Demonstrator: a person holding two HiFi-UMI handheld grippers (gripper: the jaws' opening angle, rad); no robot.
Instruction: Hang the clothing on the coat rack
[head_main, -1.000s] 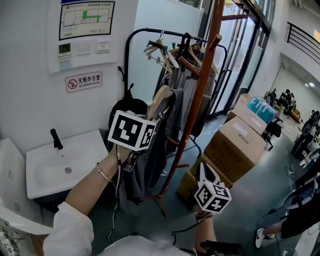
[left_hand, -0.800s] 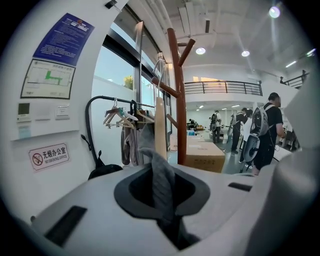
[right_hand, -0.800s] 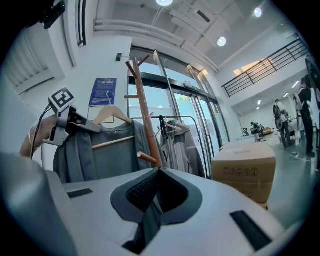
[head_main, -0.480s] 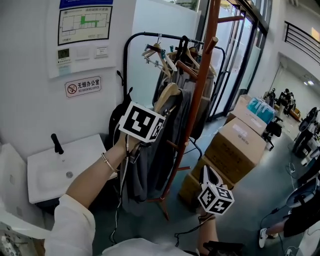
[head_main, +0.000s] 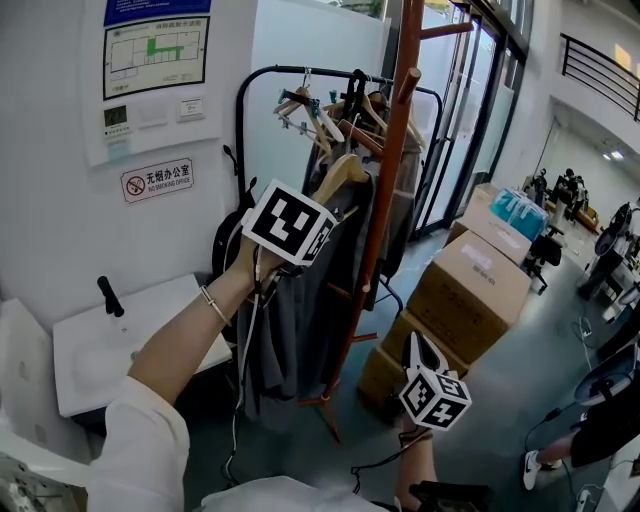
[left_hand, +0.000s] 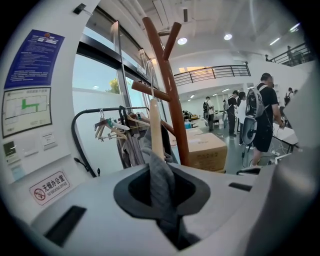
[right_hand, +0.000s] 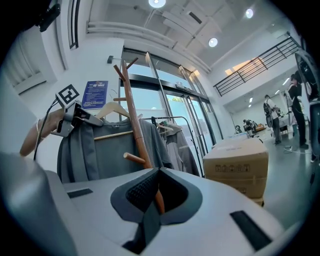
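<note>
- On the left wall: two notices, a floor plan (head_main: 155, 50) above and one no-smoking sign (head_main: 157, 180) below.
- Under them, one white sink (head_main: 90, 360) with one black tap (head_main: 110, 297).
- One left gripper (left_hand: 161, 197), raised at arm's length, jaws pinching a fold of the gray garment next to the hanger's arm.
- One gray garment (head_main: 290, 320) on one wooden hanger (head_main: 343, 172), held up just left of the coat rack's pole. It hangs loose below. Can't tell if the hook is on a peg.
- One black clothes rail (head_main: 240, 110) behind, with several more hangers and dark clothes. Too crowded to count.
- One brown wooden coat rack (head_main: 385, 190), its pole upright with pegs sticking out.
- One right gripper (right_hand: 152, 197), low and well apart from the garment, jaws pressed together with nothing between them.
- Two cardboard boxes (head_main: 470, 290) stacked on the floor right of the rack.
</note>
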